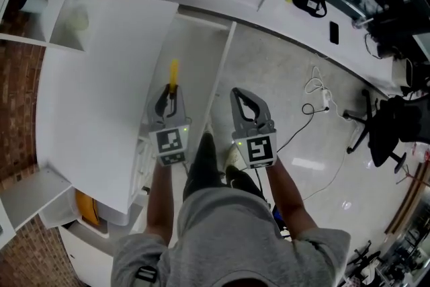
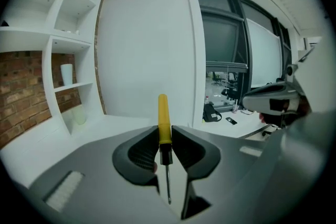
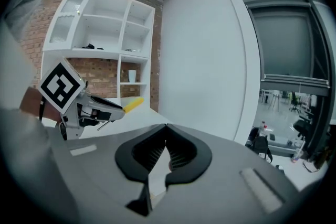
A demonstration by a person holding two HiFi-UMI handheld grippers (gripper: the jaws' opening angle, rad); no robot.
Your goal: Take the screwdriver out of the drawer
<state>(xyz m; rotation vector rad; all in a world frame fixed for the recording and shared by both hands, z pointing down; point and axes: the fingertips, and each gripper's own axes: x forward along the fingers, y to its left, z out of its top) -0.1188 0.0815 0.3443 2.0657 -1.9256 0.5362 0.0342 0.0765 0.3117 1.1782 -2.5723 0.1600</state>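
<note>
**Screwdriver clamped in the left tool, over the open drawer**

The left tool (image 2: 165,131) is closed on the screwdriver (image 2: 164,118); its two black pads press on the lower part of the yellow handle from either side; the handle sticks out past the jaw tips, and the black collar and thin metal shaft point back toward the camera, in the gap between the jaws. In the head view the left tool (image 1: 169,92) shows over the long, narrow white drawer (image 1: 195,44), which stands pulled out beside the white desk (image 1: 94,97); the yellow end of the screwdriver (image 1: 173,72) juts forward from the jaws, clear of the drawer's walls. The right tool (image 3: 166,128) has its jaw tips together with nothing between them; in the head view the right tool (image 1: 243,96) sits just beside the drawer's right wall, over the grey floor (image 1: 282,70), near the left tool but apart from it. White shelves (image 2: 63,60) against a brick wall stand at the left, with a pale cup (image 2: 66,74) on one of them; a black bag (image 2: 212,112) lies on a far counter.
</note>
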